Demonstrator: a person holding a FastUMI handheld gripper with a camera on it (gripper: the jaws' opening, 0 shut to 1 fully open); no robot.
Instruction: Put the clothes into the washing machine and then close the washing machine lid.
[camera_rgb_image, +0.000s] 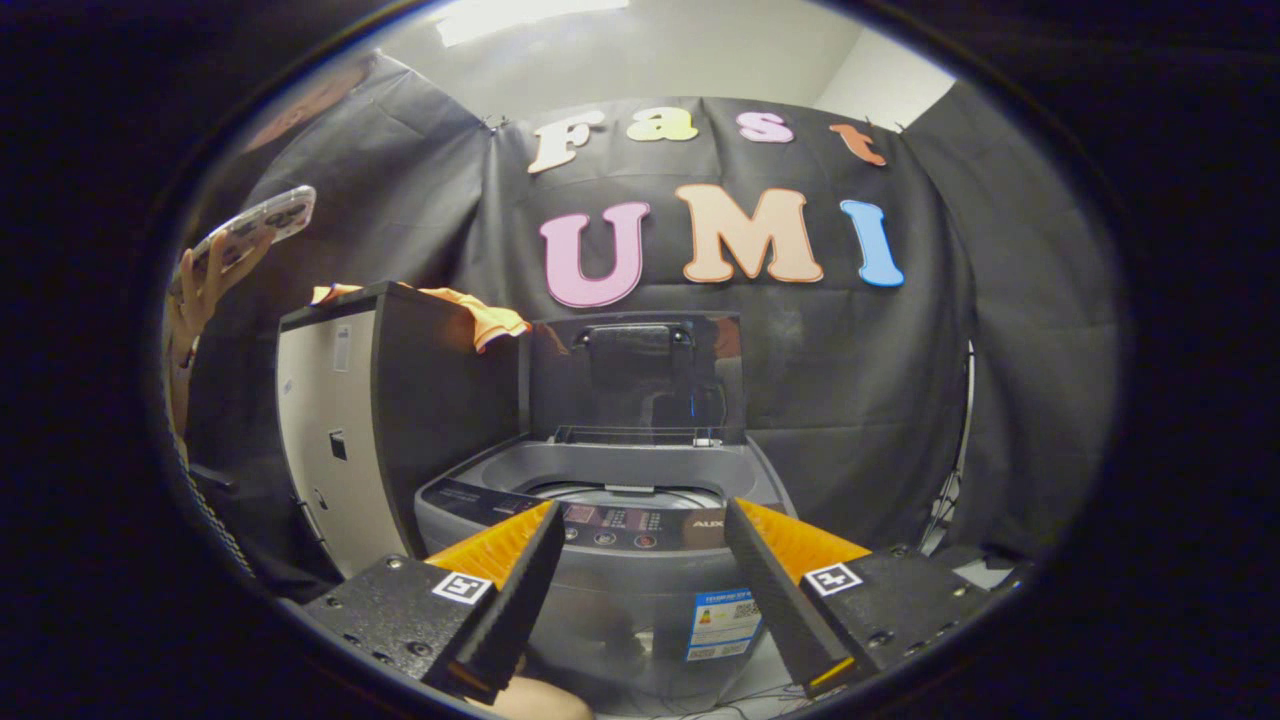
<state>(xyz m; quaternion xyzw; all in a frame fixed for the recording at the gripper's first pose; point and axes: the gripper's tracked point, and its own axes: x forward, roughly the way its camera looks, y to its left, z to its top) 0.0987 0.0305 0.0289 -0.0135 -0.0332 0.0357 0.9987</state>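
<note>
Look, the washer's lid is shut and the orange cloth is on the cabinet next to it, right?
Not quite. The gripper view shows the washer's lid standing open, not shut. The orange cloth does lie on the cabinet next to it. The gripper jaws are open, holding nothing.

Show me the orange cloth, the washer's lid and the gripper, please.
Cloth (487, 318): gripper view, on the fold hanging over the cabinet's top edge.
Lid (640, 380): gripper view, on the middle of the raised panel.
Gripper (640, 540): gripper view, midway between its open fingertips, nothing held.
</note>
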